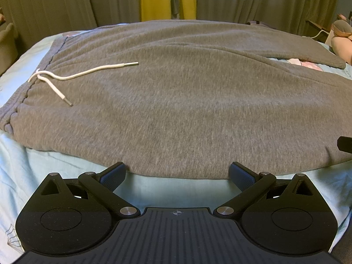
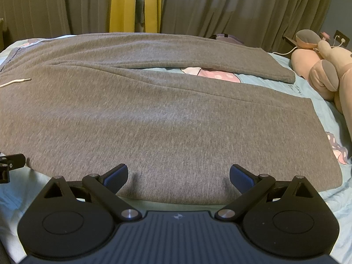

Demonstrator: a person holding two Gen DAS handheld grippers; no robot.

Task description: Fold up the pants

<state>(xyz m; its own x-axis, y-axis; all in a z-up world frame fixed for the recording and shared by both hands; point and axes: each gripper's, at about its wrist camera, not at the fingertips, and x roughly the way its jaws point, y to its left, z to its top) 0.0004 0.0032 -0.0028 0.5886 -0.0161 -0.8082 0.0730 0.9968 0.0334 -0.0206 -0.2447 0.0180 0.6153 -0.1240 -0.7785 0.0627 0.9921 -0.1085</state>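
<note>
grey sweatpants (image 1: 176, 101) lie spread flat on the light blue bed sheet (image 1: 55, 165), waistband toward the left edge of the bed, legs running toward the right edge. white drawstring (image 1: 66, 77) rests loose on top near the waistband. the two legs are parted; the far leg (image 2: 198, 52) angles away, with printed sheet showing in the gap. a plush toy (image 2: 325, 70) sits at the right edge, apart from the pants.

left gripper (image 1: 177, 171): jaws spread wide, holding nothing, poised at the near hem line, tips just at the fabric edge near the seat/hip area. right gripper (image 2: 178, 175): jaws likewise wide apart, empty, at the near edge of the near leg (image 2: 176, 132).

step in hand, by judgement: approach for the first fold; no fold made yet. next move likely calls for both claws to close on the near edge, pinching through both layers, then to lift and carry the near leg over onto the far one. risk: pinching the sheet along with the fabric.
</note>
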